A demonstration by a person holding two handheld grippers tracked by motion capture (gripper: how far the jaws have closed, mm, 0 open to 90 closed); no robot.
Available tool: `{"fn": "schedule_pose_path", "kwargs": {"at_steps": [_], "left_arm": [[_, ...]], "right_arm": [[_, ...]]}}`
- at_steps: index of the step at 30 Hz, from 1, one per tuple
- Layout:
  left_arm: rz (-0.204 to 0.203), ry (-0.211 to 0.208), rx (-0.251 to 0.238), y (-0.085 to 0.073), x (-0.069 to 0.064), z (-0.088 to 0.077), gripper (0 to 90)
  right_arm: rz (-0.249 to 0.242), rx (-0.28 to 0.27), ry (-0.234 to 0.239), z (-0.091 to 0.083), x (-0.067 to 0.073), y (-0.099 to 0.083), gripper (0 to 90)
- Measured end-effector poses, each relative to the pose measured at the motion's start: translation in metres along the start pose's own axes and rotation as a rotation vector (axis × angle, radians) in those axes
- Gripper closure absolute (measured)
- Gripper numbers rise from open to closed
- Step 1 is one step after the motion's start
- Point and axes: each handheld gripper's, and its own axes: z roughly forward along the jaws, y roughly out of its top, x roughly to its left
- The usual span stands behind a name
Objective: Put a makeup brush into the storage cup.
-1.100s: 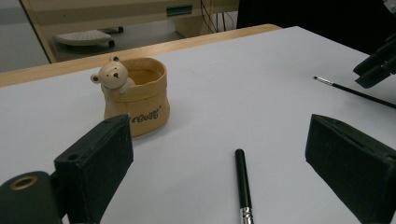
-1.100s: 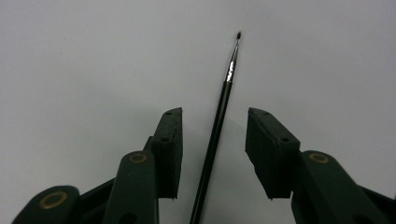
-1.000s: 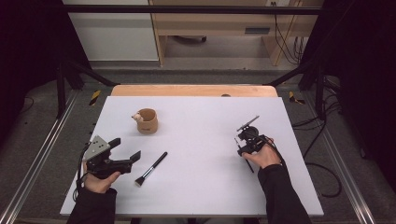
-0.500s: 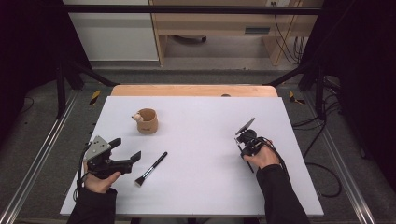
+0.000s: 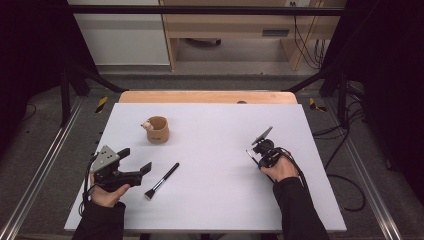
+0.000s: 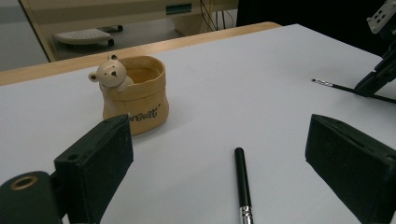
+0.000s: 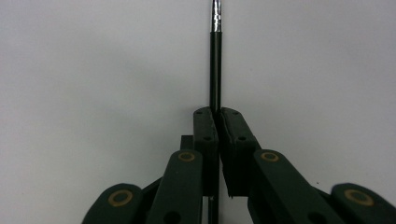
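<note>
At the table's right of centre, the right gripper, its jaws just closed, clamps a thin brush running straight ahead of them, while the left gripper, jaws apart, faces a makeup brush lying lengthwise between them, near the cup.

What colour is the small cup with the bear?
The cup is tan-yellow, its bear cream; clearest in the left gripper view.

thin black brush | silver ferrule | flat on white table | clamped at handle
</note>
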Motion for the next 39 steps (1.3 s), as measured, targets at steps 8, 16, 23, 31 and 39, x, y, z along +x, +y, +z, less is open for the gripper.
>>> {"fn": "schedule_pose_path", "kwargs": {"at_steps": [8, 16, 23, 31, 39], "left_arm": [[-0.002, 0.000, -0.001, 0.000, 0.000, 0.000, 7.0], [0.001, -0.007, 0.000, 0.001, -0.003, 0.001, 7.0], [0.002, -0.013, -0.003, 0.002, -0.006, 0.001, 7.0], [-0.007, -0.023, -0.007, 0.004, -0.010, 0.001, 7.2], [-0.005, -0.029, -0.015, 0.007, -0.017, 0.001, 7.5]], "right_arm": [[-0.012, -0.051, 0.005, -0.008, 0.002, -0.002, 85.9], [-0.003, -0.165, 0.050, -0.030, 0.003, -0.009, 85.9], [-0.029, -0.289, 0.097, -0.046, 0.008, -0.018, 85.8], [-0.045, -0.410, 0.161, -0.057, 0.025, -0.027, 85.8], [-0.100, -0.542, 0.210, -0.056, 0.038, -0.038, 85.8]]}}
